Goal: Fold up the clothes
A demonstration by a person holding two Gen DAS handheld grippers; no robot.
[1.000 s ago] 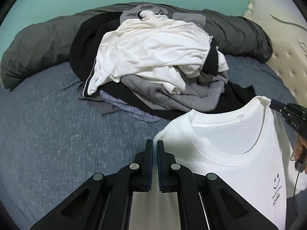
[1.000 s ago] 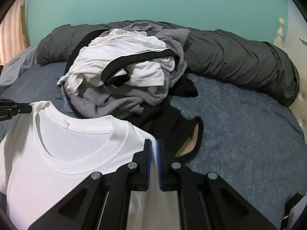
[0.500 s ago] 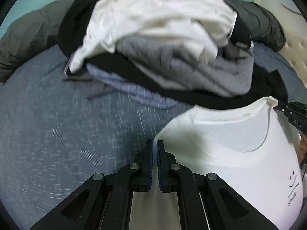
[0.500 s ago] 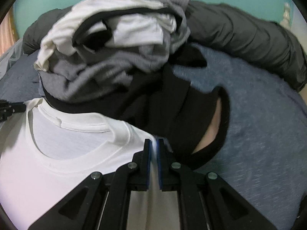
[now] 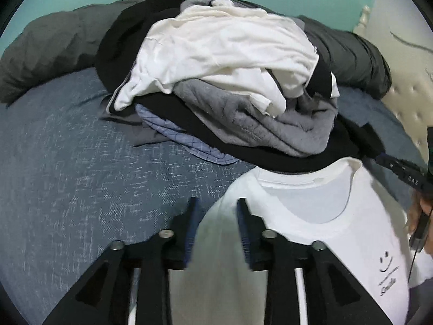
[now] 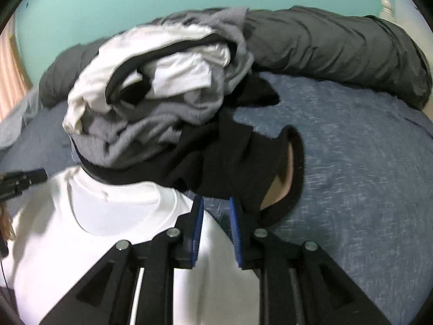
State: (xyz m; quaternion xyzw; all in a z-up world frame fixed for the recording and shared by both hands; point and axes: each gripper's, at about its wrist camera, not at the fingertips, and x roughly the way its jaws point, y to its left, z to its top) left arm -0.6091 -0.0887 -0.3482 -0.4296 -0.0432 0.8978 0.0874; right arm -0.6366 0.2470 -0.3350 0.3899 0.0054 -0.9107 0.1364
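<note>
A white T-shirt point(image 5: 324, 233) with a small smiley print lies front-up on the blue bed, its collar toward the clothes pile. My left gripper point(image 5: 216, 203) stands open over the shirt's left shoulder, the cloth lying loose between the fingers. In the right wrist view the same white T-shirt point(image 6: 81, 243) fills the lower left, and my right gripper point(image 6: 215, 201) is open at its right shoulder edge. The right gripper's tip point(image 5: 400, 168) shows at the left view's right edge, the left gripper's tip point(image 6: 24, 180) at the right view's left edge.
A pile of clothes point(image 5: 230, 81), white, grey, black and checked blue, sits just beyond the collar. A black garment point(image 6: 243, 162) trails from it toward my right gripper. A rolled dark grey duvet point(image 6: 338, 54) lies along the back. A tufted headboard point(image 5: 411, 103) is at right.
Both grippers have gone from shut on the shirt's shoulders to open, letting the shirt go. The shirt now rests lower and closer to the pile.
</note>
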